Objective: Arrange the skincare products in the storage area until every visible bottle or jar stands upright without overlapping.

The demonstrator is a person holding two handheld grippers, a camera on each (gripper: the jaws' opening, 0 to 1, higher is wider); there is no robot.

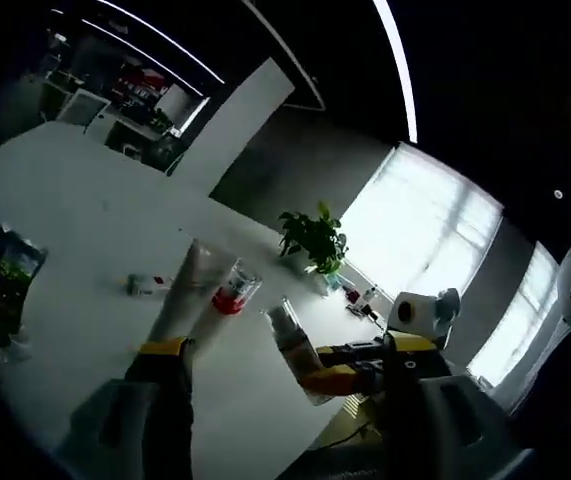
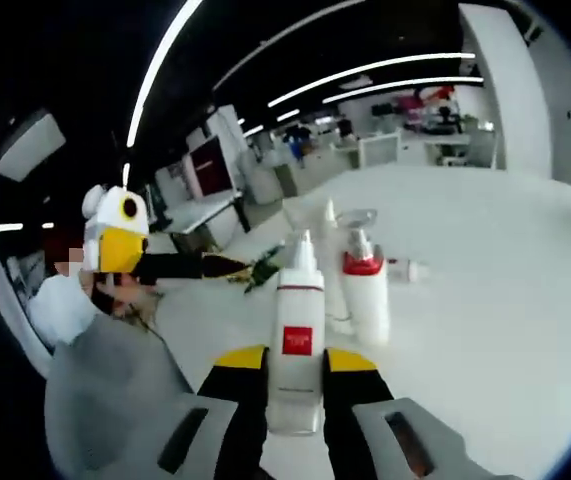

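Observation:
My right gripper [image 2: 295, 362] is shut on a white pump bottle [image 2: 297, 310] with a red square label, held upright above the white table [image 2: 485, 300]. Just beyond it stand a white bottle with a red collar [image 2: 365, 295] and a taller pale bottle [image 2: 331, 262]; a small bottle [image 2: 405, 268] lies on its side. In the left gripper view my left gripper [image 1: 285, 346] is open wide, its left fingertip [image 1: 163, 347] below a tall white tube [image 1: 197, 285] and a clear red-capped bottle [image 1: 233, 290]. The right gripper [image 1: 313, 376] comes in from the right with the held bottle [image 1: 287, 335].
A colourful packet [image 1: 5, 280] stands at the table's left. A small item [image 1: 145, 285] lies flat on the table [image 1: 85, 220]. A potted plant [image 1: 315, 240] and small things [image 1: 365, 298] sit by the far edge near bright windows. A person's grey sleeve [image 2: 115, 380] shows at left.

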